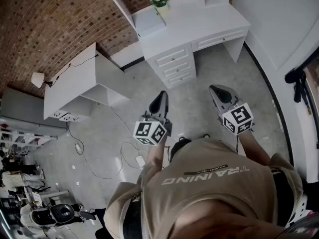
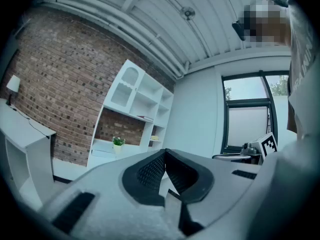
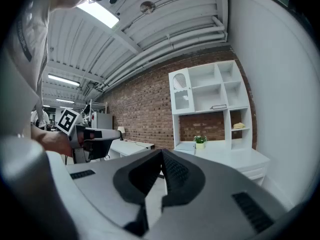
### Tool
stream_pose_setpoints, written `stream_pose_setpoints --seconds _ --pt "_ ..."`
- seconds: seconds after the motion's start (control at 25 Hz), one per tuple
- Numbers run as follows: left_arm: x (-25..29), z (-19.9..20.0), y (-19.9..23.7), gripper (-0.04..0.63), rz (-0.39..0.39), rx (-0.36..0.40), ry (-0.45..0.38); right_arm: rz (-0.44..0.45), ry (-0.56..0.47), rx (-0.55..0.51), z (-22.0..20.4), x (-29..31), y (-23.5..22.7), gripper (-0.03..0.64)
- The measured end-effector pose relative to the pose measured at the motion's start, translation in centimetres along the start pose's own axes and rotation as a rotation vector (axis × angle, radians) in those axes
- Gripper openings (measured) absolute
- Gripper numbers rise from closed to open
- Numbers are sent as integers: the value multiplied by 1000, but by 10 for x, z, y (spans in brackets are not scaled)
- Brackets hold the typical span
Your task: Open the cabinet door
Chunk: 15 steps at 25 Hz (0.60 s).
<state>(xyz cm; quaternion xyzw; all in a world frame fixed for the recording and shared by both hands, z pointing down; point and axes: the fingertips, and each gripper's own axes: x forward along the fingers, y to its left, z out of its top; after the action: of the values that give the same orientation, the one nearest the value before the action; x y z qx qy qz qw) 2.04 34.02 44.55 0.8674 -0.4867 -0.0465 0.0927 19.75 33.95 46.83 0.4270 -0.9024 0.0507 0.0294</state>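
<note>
The white hutch cabinet stands on a white desk (image 1: 199,24) against the brick wall. Its arched glass door (image 3: 181,91) at the upper left looks closed; the same door (image 2: 125,84) shows in the left gripper view. Both grippers are held level in front of the person, well short of the desk. The left gripper (image 1: 162,94) is shut, its tips touching with nothing between them (image 2: 165,152). The right gripper (image 1: 214,88) is likewise shut and empty (image 3: 161,152). The head view does not show the door.
A small potted plant (image 1: 160,2) sits on the desk, with a drawer stack (image 1: 174,66) below it. A second white desk (image 1: 75,78) with a lamp (image 1: 37,78) stands at the left. Cables (image 1: 124,156) lie on the floor. A white wall (image 1: 279,19) runs along the right.
</note>
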Motion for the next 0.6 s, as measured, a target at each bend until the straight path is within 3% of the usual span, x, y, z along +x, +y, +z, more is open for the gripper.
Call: stream_pose_setpoints --seconds 0.16,0.36,0.6 --pt "2 -17 -8 8 2 -37 42 28 39 20 -17 -7 6 14" --pt "15 -5 -3 8 5 -17 38 28 38 27 -17 6 -10 14" --pt "5 -18 22 8 70 -42 67 15 37 52 -28 31 -20 14"
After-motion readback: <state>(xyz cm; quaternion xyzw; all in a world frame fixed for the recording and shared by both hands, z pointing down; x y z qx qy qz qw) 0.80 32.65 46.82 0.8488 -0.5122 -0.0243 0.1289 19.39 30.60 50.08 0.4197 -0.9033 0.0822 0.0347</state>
